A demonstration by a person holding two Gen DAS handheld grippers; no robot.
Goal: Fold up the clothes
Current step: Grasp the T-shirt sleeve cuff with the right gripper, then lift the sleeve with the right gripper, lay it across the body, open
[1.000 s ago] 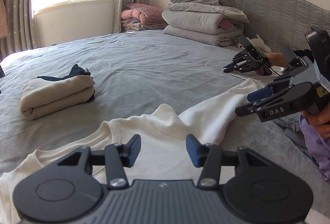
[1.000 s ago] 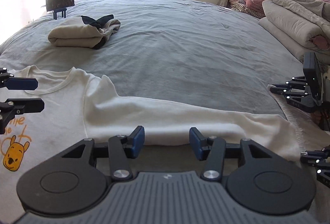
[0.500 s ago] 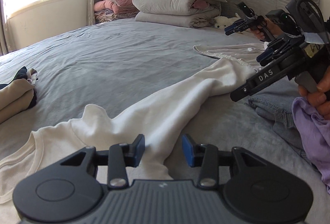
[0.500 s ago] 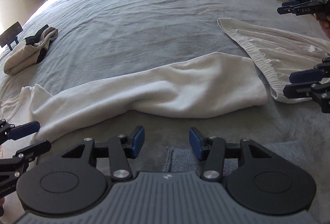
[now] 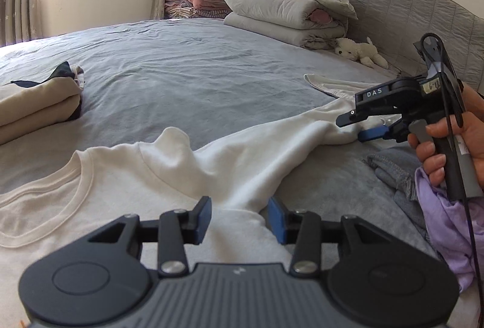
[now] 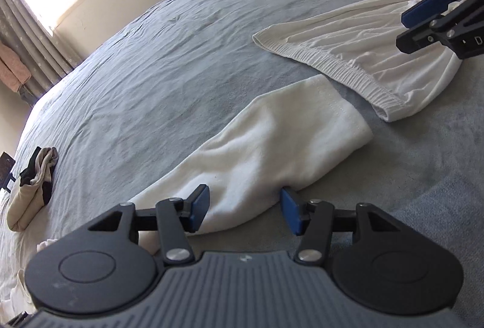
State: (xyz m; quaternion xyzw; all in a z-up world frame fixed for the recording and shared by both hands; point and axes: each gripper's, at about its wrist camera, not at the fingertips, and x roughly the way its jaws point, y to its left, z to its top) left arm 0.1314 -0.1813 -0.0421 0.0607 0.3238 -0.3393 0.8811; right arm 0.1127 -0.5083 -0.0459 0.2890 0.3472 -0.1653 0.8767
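A cream long-sleeved shirt (image 5: 121,176) lies spread on the grey bed, its sleeve (image 5: 272,140) stretched to the right. My left gripper (image 5: 240,219) is open, its jaws either side of the sleeve near the shoulder. My right gripper (image 6: 245,208) is open, its jaws straddling the sleeve (image 6: 272,140) short of the cuff. The right gripper also shows in the left wrist view (image 5: 360,128), over the cuff end.
A folded beige garment (image 5: 36,104) lies at the left. A white garment with an elastic hem (image 6: 363,56) lies beyond the cuff, another gripper (image 6: 423,28) over it. Grey (image 5: 396,173) and purple (image 5: 444,213) clothes lie at right. Stacked quilts (image 5: 287,13) stand by the headboard.
Both grippers have moved in low over the sleeve. The right one went toward the cuff end, the left one back toward the shoulder. Both stay open.
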